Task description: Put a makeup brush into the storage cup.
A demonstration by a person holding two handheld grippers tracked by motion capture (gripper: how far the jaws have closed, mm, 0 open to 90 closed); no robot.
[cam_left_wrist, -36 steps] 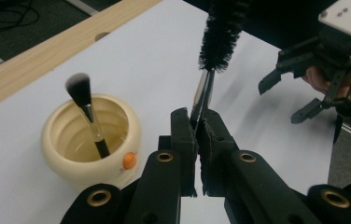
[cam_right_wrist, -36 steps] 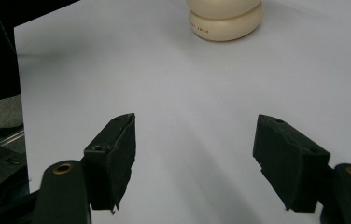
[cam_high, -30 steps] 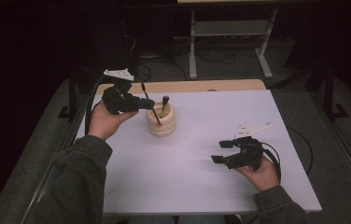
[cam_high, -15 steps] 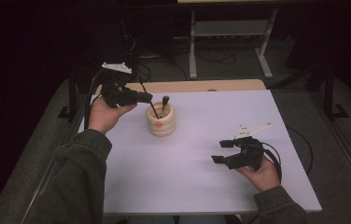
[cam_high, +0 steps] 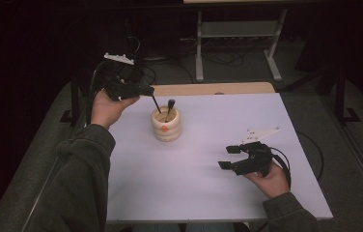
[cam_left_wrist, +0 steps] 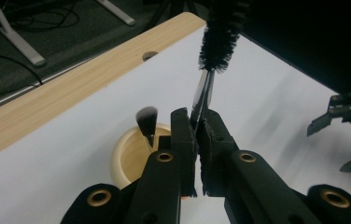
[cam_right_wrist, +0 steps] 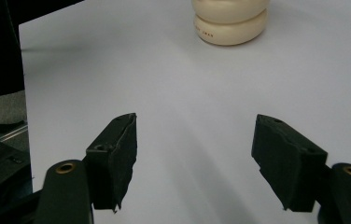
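Left gripper (cam_left_wrist: 197,128): jaws clamped on the thin handle of a black bristle brush (cam_left_wrist: 220,35), lifted above and beside the holder.
Right gripper (cam_right_wrist: 194,149): jaws spread wide, nothing between them, low over the white tabletop (cam_high: 208,183).
Brush holder (cam_high: 166,126): cream ribbed pot, well apart from the right gripper.
Makeup brush (cam_left_wrist: 146,122): stands in the holder, probably leaning on its rim.

A white table (cam_high: 208,193) with a wooden strip (cam_high: 208,89); a metal stand (cam_high: 237,34) behind.
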